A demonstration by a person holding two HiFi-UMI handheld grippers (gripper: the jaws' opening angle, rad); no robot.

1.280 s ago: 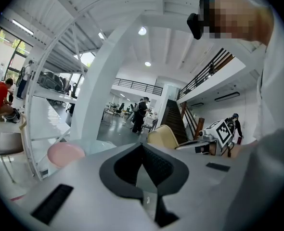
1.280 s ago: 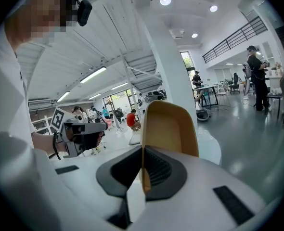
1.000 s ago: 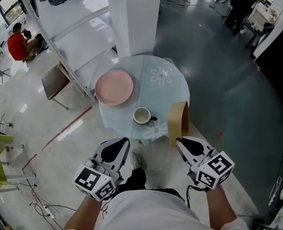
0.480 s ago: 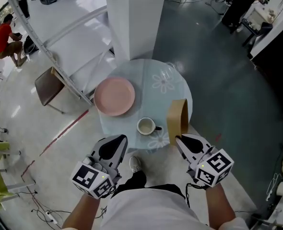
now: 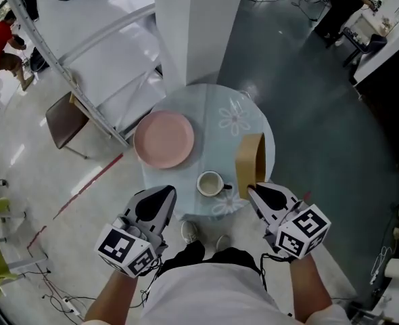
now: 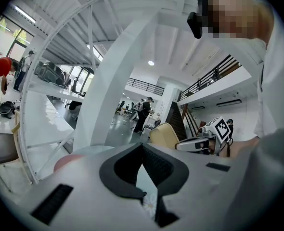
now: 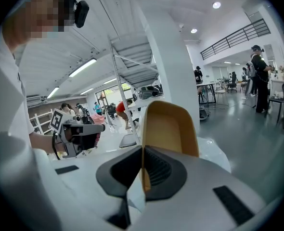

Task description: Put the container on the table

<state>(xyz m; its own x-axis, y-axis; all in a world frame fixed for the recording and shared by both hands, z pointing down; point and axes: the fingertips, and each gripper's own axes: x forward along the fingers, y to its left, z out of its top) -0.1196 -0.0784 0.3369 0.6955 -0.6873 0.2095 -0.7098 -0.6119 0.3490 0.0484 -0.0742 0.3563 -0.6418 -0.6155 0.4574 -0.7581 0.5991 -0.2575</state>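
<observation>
A tan paper container [image 5: 250,158] stands upright over the right side of the round glass table [image 5: 220,103]. My right gripper [image 5: 255,189] is shut on its near wall. In the right gripper view that wall [image 7: 170,124] runs between the jaws of the right gripper [image 7: 142,150]. I cannot tell whether the container's base touches the glass. My left gripper [image 5: 164,192] hangs at the table's near edge, shut with nothing in it. In the left gripper view, the left gripper [image 6: 142,146] points over the table, with the container [image 6: 163,134] to its right.
A pink plate [image 5: 163,139] lies on the table's left half, and a white cup [image 5: 209,183] stands near the front edge, between the grippers. A white pillar [image 5: 193,26] rises behind the table. A brown chair [image 5: 64,119] and white shelving stand at the left.
Both grippers have moved forward toward the table. The container has gone from beside the table's near right edge to further over the glass, past the cup.
</observation>
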